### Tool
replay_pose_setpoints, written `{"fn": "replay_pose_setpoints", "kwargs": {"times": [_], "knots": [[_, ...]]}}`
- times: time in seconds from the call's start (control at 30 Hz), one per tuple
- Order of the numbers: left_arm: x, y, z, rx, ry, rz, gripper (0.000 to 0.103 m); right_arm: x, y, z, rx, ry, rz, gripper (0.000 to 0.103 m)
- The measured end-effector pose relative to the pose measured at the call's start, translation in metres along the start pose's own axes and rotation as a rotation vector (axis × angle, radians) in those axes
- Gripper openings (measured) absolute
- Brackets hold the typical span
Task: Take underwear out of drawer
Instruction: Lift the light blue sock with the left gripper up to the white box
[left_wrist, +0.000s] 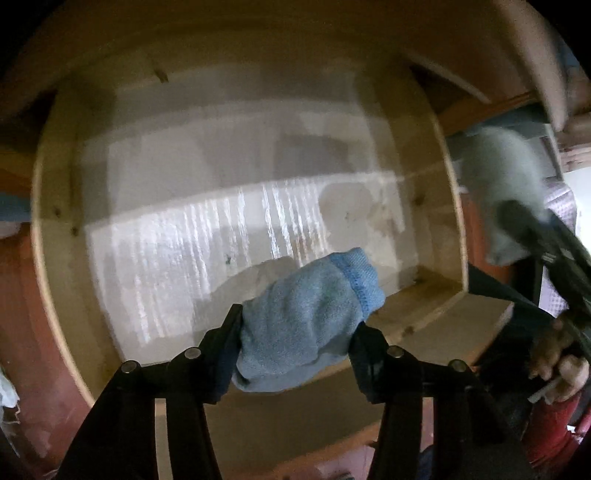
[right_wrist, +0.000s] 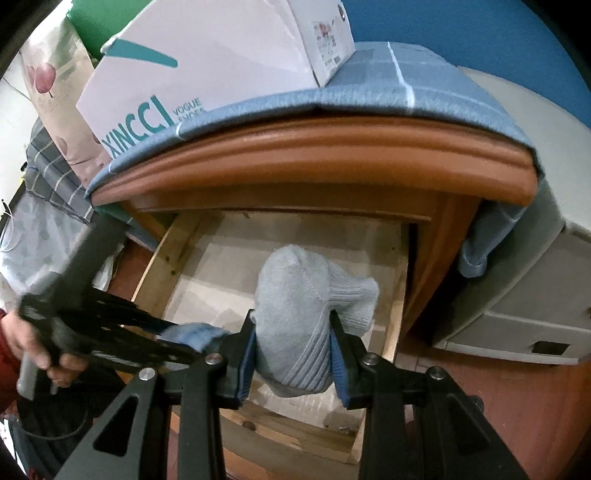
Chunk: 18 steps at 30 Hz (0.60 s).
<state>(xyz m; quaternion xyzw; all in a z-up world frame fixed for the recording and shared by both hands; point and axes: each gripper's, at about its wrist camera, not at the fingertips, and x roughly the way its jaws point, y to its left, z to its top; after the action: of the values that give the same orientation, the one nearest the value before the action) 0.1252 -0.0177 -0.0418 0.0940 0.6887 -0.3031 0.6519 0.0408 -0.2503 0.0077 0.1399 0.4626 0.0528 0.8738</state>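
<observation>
Bedside cabinet (right_wrist: 310, 147), orange-brown wood, blue checked cloth (right_wrist: 369, 85) draped over its top; white shoe box (right_wrist: 192, 62) on the cloth.

Item 1: blue knit bundle (left_wrist: 306, 321), the underwear to be removed. Clamped between the pads of the left gripper (left_wrist: 295, 347), lifted above the drawer floor, frame blurred.

Item 2: pale grey-blue knit bundle (right_wrist: 310, 325). Clamped in the right gripper (right_wrist: 295, 347), hanging over the open drawer (right_wrist: 399, 295).

Item 3: drawer, pulled out, pale papered floor; no other garment visible inside.

Item 4: person's hands (right_wrist: 40, 350) on both gripper handles, red sleeve.

Risks, as judged: either soft bundle could slide from its pads, being pinched near one end only; the two grippers sit close together and could knock; a trailing edge could catch the drawer rim.
</observation>
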Motion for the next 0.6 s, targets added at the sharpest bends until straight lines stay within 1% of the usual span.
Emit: {"fn": "replay_pose_setpoints", "kwargs": {"times": [0.07, 0.17, 0.27, 0.37, 0.4, 0.6], "knots": [[-0.019, -0.001, -0.010, 0.009, -0.052, 0.009, 0.049, 0.004, 0.001, 0.000, -0.004, 0.008, -0.007, 0.035], [-0.046, -0.003, -0.014, 0.018, -0.102, 0.007, 0.049, 0.008, 0.002, -0.001, -0.008, 0.015, -0.012, 0.035], [-0.070, -0.006, -0.026, 0.029, -0.157, 0.033, 0.049, 0.011, 0.002, -0.001, -0.010, 0.017, -0.015, 0.035], [-0.087, -0.020, -0.029, 0.036, -0.216, 0.058, 0.049, 0.013, 0.004, -0.002, -0.016, 0.023, -0.021, 0.034], [-0.084, -0.027, -0.027, 0.036, -0.234, 0.068, 0.049, 0.014, 0.005, -0.002, -0.017, 0.022, -0.022, 0.034], [-0.135, -0.045, -0.039, 0.070, -0.361, 0.123, 0.049, 0.017, 0.007, -0.003, -0.020, 0.028, -0.029, 0.034]]}}
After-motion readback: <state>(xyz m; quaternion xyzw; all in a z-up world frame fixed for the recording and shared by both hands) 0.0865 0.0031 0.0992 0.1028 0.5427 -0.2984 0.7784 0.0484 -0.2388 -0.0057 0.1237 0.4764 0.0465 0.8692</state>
